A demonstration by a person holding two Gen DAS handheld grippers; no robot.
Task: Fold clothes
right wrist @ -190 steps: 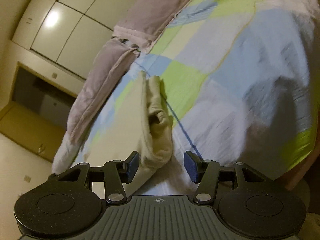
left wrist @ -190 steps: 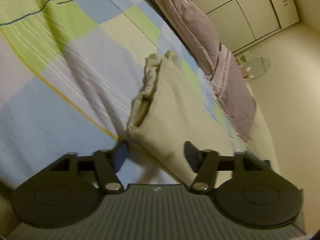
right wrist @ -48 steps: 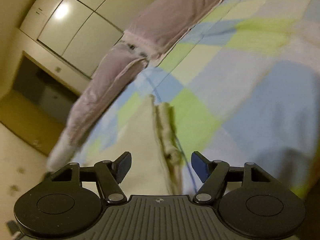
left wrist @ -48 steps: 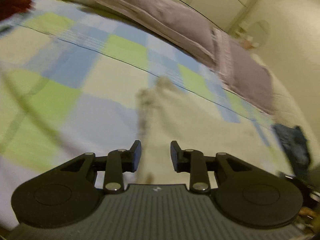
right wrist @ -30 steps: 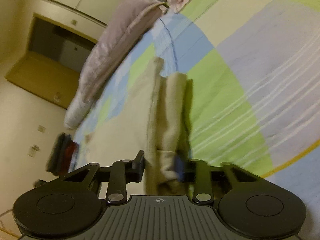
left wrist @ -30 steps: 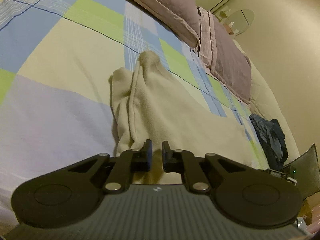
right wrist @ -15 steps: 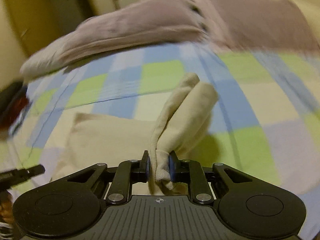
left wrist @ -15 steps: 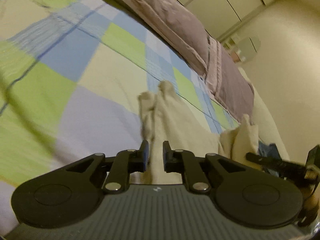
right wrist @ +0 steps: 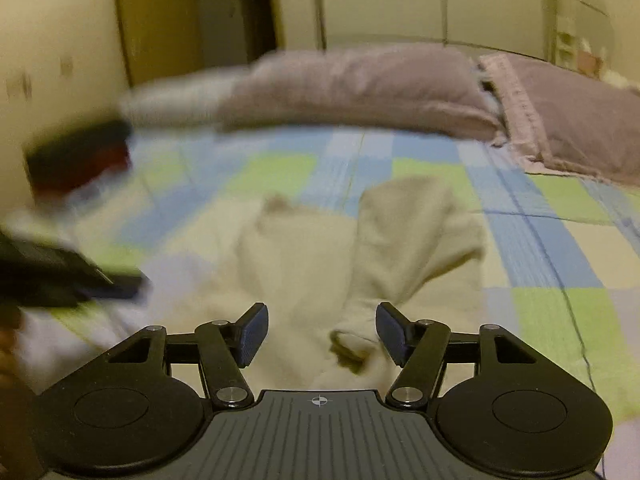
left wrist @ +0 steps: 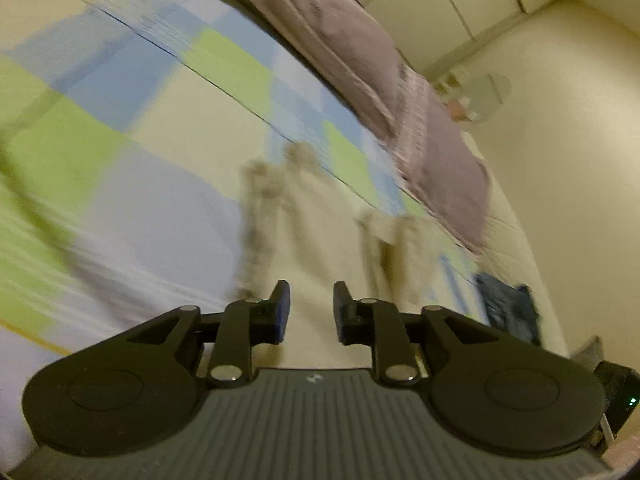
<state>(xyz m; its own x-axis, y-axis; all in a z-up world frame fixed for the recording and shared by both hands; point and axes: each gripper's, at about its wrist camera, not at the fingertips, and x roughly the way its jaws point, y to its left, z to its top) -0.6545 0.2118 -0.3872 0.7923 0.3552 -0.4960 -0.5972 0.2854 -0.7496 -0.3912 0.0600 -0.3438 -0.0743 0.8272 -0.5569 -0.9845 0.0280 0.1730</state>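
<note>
A cream garment (right wrist: 360,248) lies on the checked bedspread (right wrist: 552,240), with its right side folded over toward the middle as a thick flap (right wrist: 416,224). My right gripper (right wrist: 318,332) is open just above the garment's near edge and holds nothing. In the blurred left wrist view the same garment (left wrist: 320,248) stretches ahead, and my left gripper (left wrist: 308,310) is open over its near end, empty. The left gripper also shows at the left edge of the right wrist view (right wrist: 80,276), blurred.
Mauve pillows (right wrist: 360,88) lie along the head of the bed, with wardrobe doors (right wrist: 400,0) behind. A dark and red pile (right wrist: 80,156) sits at the bed's far left. A dark blue garment (left wrist: 508,308) lies near the right bed edge.
Both grippers have opened. The right one let go of the folded flap, which now lies over the garment's middle. The left one let go of its edge and is moving fast.
</note>
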